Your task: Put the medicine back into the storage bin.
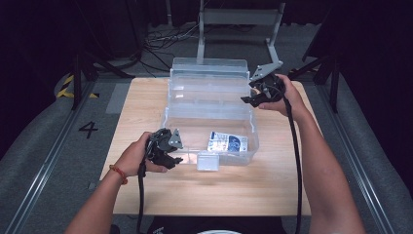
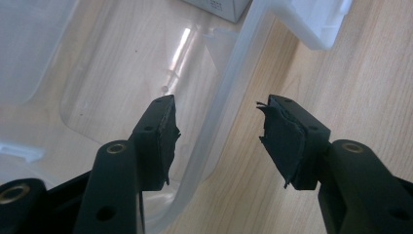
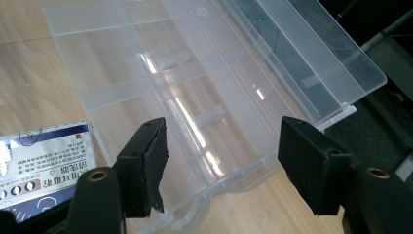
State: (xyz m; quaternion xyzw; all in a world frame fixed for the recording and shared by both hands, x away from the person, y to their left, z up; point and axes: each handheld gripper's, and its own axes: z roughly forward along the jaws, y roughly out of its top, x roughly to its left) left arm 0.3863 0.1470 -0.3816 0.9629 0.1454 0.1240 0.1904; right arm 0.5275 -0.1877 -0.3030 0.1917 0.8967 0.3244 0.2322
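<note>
1. A clear, rectangular plastic organiser box (image 1: 209, 114) lies open on the pale wooden table (image 1: 146, 195), its ribbed lid hinged back.
2. A blue-and-white printed carton (image 1: 227, 143) lies inside the box's front tray; its print is too small to read.
3. My left gripper (image 1: 170, 153) straddles the box's front-left rim, jaws spread, empty.
4. My right gripper (image 1: 253, 95) hovers at the box's right edge, jaws wide, empty.

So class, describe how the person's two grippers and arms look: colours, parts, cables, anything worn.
Both grippers, left and right, are black, each with a grey three-cornered plate on top and a black cable trailing back. Their fingers are blocky, with frayed dark pads. The forearms are bare; a red bracelet circles the left wrist.
</note>
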